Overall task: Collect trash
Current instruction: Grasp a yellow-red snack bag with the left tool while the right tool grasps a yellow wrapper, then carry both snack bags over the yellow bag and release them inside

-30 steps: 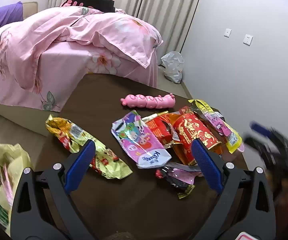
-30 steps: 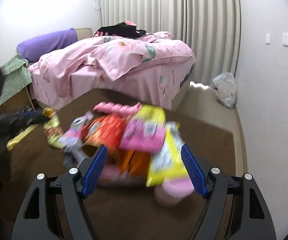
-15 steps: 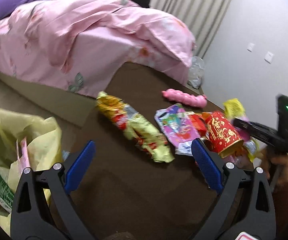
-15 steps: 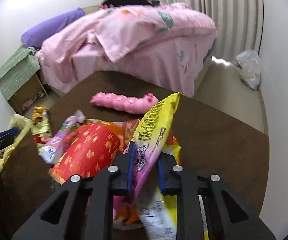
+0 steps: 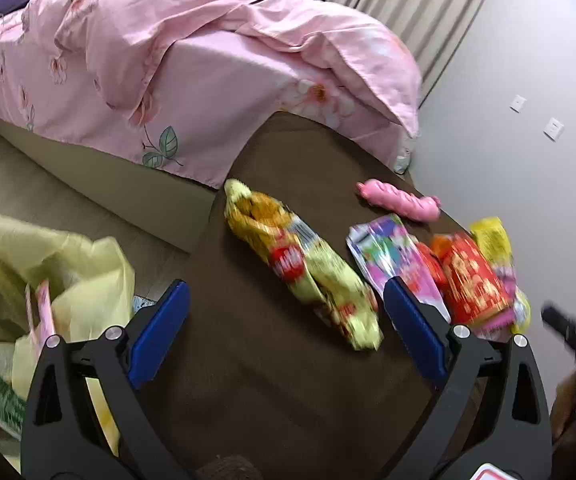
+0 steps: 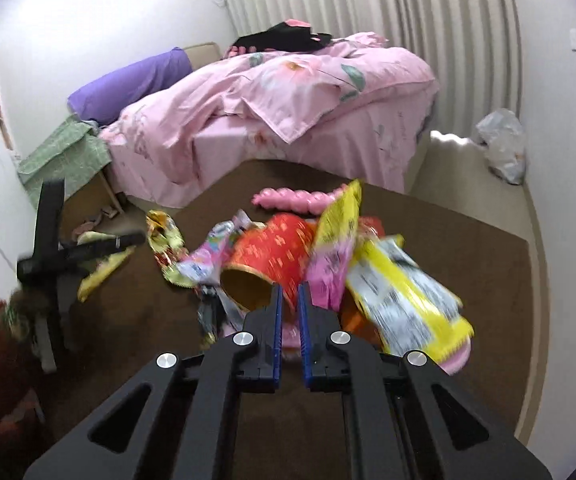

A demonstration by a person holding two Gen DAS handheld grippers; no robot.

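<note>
Now my right gripper [image 6: 289,300] has just been closing on the pink-yellow wrapper [image 6: 334,240] atop the table [image 6: 468,240] pile, ready for the bag [image 5: 68,280], while my left gripper [image 5: 286,316] gapes empty.

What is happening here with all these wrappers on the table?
A person with a gripper in each hand is clearing snack wrappers from a brown table. The right gripper has just been closing its jaws and now pinches a pink and yellow wrapper, which stands up among the others. The left gripper is open and empty above a yellow-green wrapper. A yellow bag sits on the floor beside the table.
</note>
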